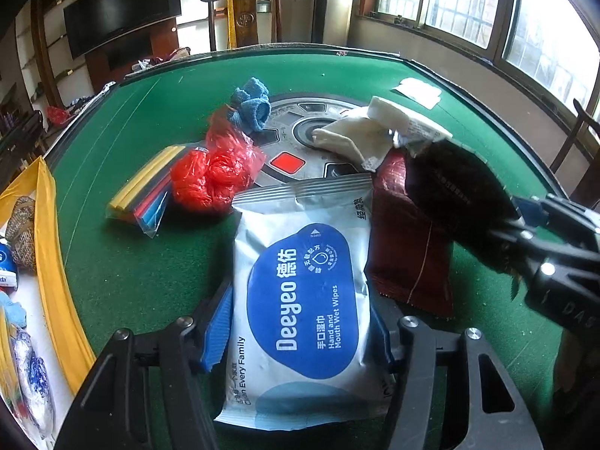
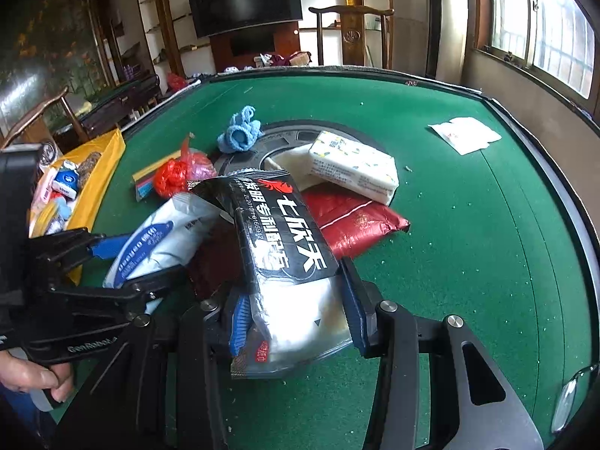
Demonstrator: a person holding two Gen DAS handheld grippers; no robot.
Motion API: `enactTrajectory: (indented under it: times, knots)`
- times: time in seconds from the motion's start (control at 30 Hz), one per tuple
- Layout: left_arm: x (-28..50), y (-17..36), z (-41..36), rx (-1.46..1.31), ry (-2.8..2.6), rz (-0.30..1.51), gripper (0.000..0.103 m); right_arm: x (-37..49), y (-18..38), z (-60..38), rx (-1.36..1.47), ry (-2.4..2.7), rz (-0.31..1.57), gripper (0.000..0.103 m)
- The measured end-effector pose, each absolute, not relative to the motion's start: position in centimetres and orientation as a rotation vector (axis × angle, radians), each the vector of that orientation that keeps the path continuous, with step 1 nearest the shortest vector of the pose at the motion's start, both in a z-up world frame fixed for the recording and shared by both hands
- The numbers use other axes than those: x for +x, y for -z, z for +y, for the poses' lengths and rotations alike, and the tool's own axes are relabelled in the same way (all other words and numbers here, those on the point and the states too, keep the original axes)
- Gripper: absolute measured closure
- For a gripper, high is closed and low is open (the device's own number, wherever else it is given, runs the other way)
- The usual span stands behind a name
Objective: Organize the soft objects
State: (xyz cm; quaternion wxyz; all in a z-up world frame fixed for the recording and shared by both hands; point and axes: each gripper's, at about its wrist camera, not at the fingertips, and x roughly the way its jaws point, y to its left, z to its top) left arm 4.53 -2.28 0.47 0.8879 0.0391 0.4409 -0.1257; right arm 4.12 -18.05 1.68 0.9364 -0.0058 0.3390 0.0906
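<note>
Several soft items had already been gathered in the yellow bin [image 2: 98, 172] at the left edge of the green tabletop [image 2: 468, 232], among them small packets and a scouring pad, so the sorting was judged to be partly done. The left gripper [image 1: 300, 341] was seen with its blue pads on either side of the wet wipes pack [image 1: 300, 300]; the pads appeared to be against the pack's sides, yet whether they pressed firmly could not be told. The right gripper [image 2: 296, 322] was clamped on the black tissue pack [image 2: 285, 240], which was held tilted above the dark red pouch [image 2: 352, 221].

Much was left on the tabletop near its round central panel [image 1: 300, 127]: a white tissue pack [image 2: 352, 168] resting on the dark red pouch, a blue knitted piece [image 1: 249, 103], a crumpled red plastic bag [image 1: 213, 172], a bag of coloured strips [image 1: 146, 195] beside it, and a flat white packet [image 2: 465, 135] well apart near the far right edge. More than half of the work was judged to remain.
</note>
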Motion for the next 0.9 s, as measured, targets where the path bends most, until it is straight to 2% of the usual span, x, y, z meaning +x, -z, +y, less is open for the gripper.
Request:
enactTrajectory:
  times: [0.9]
  knots:
    - [4.91,-0.31,-2.29,0.061,0.267,0.934,0.041,4.77,-0.92,-18.18,0.007,-0.189,0.731,0.061]
